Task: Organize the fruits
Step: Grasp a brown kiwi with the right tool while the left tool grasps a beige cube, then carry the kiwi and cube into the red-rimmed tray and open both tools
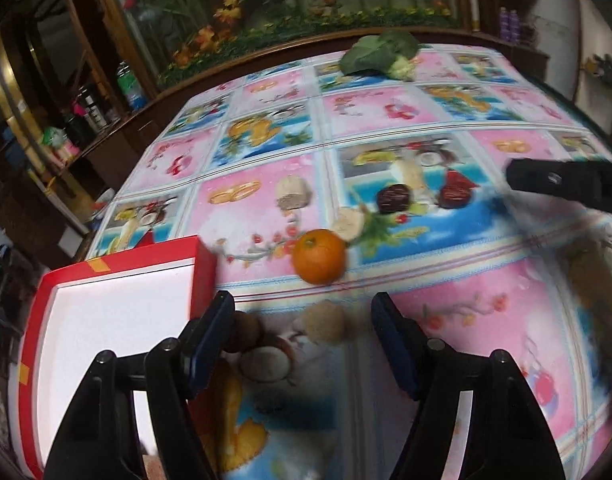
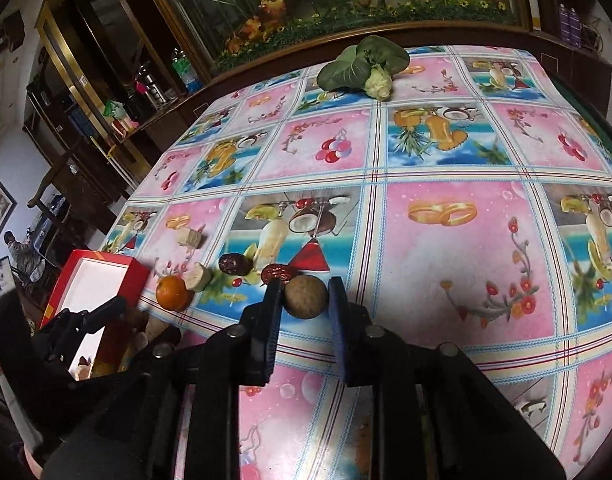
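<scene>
In the right wrist view my right gripper (image 2: 306,286) is shut on a round brown fruit (image 2: 306,297) just above the tablecloth. My left gripper (image 1: 302,304) stands open over a pale fuzzy piece (image 1: 325,320), its pads clear of it. A brown fruit (image 1: 242,330) lies by the left finger. Ahead sits an orange (image 1: 319,256), also in the right wrist view as the orange (image 2: 172,292). Beyond it lie banana pieces (image 1: 347,224) and two dark dates (image 1: 393,198). The red box (image 1: 204,276) with a white inside stands at the left.
A leafy green vegetable (image 2: 361,66) lies at the table's far edge. The fruit-print tablecloth (image 2: 445,240) covers the table. Shelves with bottles (image 2: 186,72) line the left wall. A seated person (image 2: 18,252) is far left. The right gripper (image 1: 517,178) reaches in from the right.
</scene>
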Demonstrator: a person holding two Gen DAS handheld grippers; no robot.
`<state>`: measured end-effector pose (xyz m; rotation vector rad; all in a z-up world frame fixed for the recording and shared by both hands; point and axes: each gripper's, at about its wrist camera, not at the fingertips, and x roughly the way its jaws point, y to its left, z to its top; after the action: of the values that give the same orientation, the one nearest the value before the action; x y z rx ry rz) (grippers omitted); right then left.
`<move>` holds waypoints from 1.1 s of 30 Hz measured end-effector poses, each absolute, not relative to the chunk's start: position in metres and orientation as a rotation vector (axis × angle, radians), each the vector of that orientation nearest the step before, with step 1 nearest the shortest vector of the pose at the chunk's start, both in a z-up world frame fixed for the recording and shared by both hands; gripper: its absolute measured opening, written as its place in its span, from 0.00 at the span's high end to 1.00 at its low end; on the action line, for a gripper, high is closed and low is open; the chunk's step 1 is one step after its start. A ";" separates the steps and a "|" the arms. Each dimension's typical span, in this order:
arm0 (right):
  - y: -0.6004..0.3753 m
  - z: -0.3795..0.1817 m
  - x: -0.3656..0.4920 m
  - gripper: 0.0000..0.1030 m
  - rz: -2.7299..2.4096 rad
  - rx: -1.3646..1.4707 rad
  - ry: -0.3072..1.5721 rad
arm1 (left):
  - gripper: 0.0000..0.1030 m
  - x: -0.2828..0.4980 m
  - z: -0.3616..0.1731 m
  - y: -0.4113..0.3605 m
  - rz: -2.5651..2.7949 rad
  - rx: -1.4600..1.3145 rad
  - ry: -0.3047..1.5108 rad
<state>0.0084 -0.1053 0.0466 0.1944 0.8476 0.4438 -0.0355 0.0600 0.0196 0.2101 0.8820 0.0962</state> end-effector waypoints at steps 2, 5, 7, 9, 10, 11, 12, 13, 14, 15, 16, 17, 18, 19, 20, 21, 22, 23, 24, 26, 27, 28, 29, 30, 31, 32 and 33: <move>-0.107 0.047 0.008 0.76 0.445 0.208 0.847 | 0.32 -0.040 0.020 0.056 0.031 0.198 0.884; -0.109 0.048 0.008 0.76 0.444 0.218 0.848 | 0.36 -0.044 0.013 0.050 -0.161 0.070 0.966; -0.110 0.049 0.008 0.76 0.444 0.226 0.846 | 0.37 -0.049 0.015 0.051 -0.133 0.098 0.935; -0.113 0.050 0.008 0.76 0.444 0.236 0.841 | 0.37 -0.056 0.025 0.065 -0.119 0.026 0.895; -0.113 0.050 0.008 0.76 0.442 0.238 0.840 | 0.37 -0.059 0.028 0.071 -0.117 -0.006 0.888; -0.114 0.050 0.008 0.76 0.439 0.241 0.841 | 0.37 -0.062 0.031 0.077 -0.102 -0.020 0.882; -0.114 0.049 0.009 0.76 0.439 0.245 0.845 | 0.37 -0.064 0.033 0.079 -0.085 -0.008 0.878; -0.113 0.049 0.009 0.76 0.446 0.249 0.851 | 0.37 -0.065 0.033 0.079 -0.069 0.014 0.875; -0.113 0.049 0.009 0.76 0.450 0.251 0.854 | 0.37 -0.064 0.032 0.079 -0.057 0.024 0.875; -0.112 0.048 0.009 0.76 0.454 0.252 0.855 | 0.37 -0.061 0.031 0.078 -0.049 0.024 0.879; -0.111 0.049 0.008 0.76 0.455 0.250 0.853 | 0.37 -0.059 0.030 0.075 -0.053 0.019 0.880; -0.111 0.049 0.008 0.76 0.455 0.248 0.850 | 0.37 -0.056 0.030 0.071 -0.062 0.016 0.878; -0.112 0.049 0.008 0.76 0.451 0.247 0.846 | 0.37 -0.054 0.029 0.067 -0.068 0.027 0.876; -0.113 0.049 0.008 0.76 0.445 0.250 0.844 | 0.37 -0.050 0.026 0.059 -0.060 0.061 0.878; -0.114 0.049 0.008 0.76 0.442 0.253 0.846 | 0.37 -0.046 0.024 0.054 -0.045 0.094 0.882; -0.115 0.048 0.009 0.76 0.441 0.259 0.852 | 0.38 -0.044 0.022 0.050 -0.042 0.113 0.882; -0.115 0.047 0.010 0.76 0.442 0.264 0.858 | 0.42 -0.040 0.019 0.047 -0.049 0.119 0.885; -0.116 0.046 0.011 0.76 0.443 0.268 0.861 | 0.45 -0.038 0.016 0.047 -0.050 0.119 0.893; -0.115 0.046 0.011 0.76 0.446 0.270 0.864 | 0.51 -0.034 0.013 0.047 -0.046 0.118 0.906; -0.114 0.046 0.010 0.76 0.452 0.264 0.862 | 0.57 -0.032 0.012 0.050 -0.058 0.084 0.899; -0.113 0.046 0.010 0.76 0.452 0.259 0.860 | 0.61 -0.032 0.012 0.051 -0.067 0.070 0.900; -0.112 0.046 0.009 0.76 0.453 0.258 0.861 | 0.65 -0.033 0.012 0.050 -0.077 0.064 0.900; -0.112 0.046 0.009 0.76 0.455 0.260 0.862 | 0.67 -0.033 0.012 0.049 -0.083 0.064 0.898; -0.112 0.046 0.009 0.76 0.457 0.261 0.863 | 0.72 -0.034 0.012 0.048 -0.089 0.065 0.897; -0.112 0.046 0.009 0.76 0.457 0.262 0.860 | 0.78 -0.035 0.012 0.046 -0.094 0.067 0.896; -0.112 0.047 0.009 0.76 0.456 0.262 0.857 | 0.78 -0.036 0.013 0.044 -0.090 0.071 0.894; -0.113 0.047 0.008 0.76 0.457 0.264 0.854 | 0.78 -0.037 0.013 0.042 -0.083 0.078 0.892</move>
<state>0.0083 -0.1128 0.0475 0.2643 0.8545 0.4569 -0.0372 0.0421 0.0130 0.0779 0.8919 -0.0825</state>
